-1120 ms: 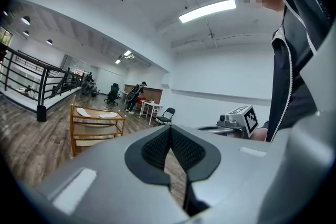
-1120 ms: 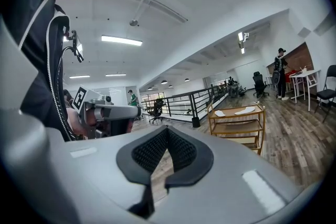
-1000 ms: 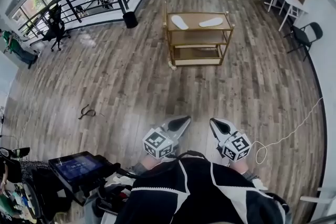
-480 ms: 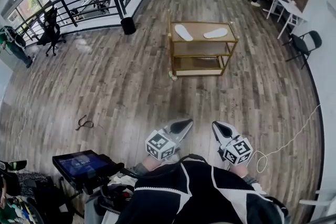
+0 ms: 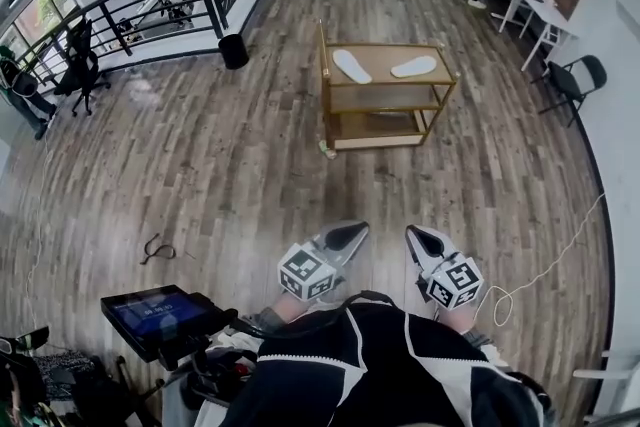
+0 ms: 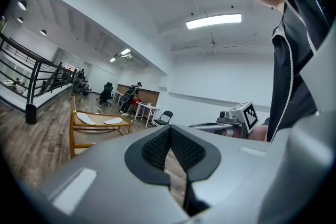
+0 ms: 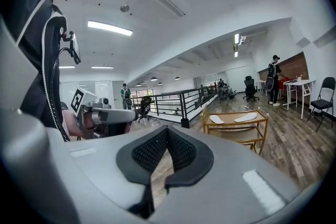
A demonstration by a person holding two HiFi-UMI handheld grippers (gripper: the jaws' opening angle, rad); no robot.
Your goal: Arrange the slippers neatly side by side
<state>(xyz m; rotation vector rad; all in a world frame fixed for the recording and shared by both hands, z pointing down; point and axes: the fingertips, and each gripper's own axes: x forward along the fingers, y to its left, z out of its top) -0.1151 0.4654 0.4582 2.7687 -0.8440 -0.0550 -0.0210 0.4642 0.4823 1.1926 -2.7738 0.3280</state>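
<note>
Two white slippers lie apart on the top shelf of a gold cart (image 5: pixel 330 95) across the wooden floor: the left slipper (image 5: pixel 351 65) angled, the right slipper (image 5: pixel 413 67) angled the other way. They also show small in the left gripper view, left slipper (image 6: pixel 86 119) and right slipper (image 6: pixel 112 121), and in the right gripper view, left slipper (image 7: pixel 216 119) and right slipper (image 7: pixel 245 117). My left gripper (image 5: pixel 350 234) and right gripper (image 5: pixel 412 236) are held close to my body, far from the cart. Both are shut and hold nothing.
A black railing (image 5: pixel 150 5) runs along the far left with a black bin (image 5: pixel 233 51) beside it. A white cable (image 5: pixel 545 265) trails on the floor at right. A tablet (image 5: pixel 150 313) sits at my lower left. Chairs, tables and people stand at the back.
The cart and slippers have come closer in the head view as I walk forward. Both grippers keep their place in front of me, still shut.
</note>
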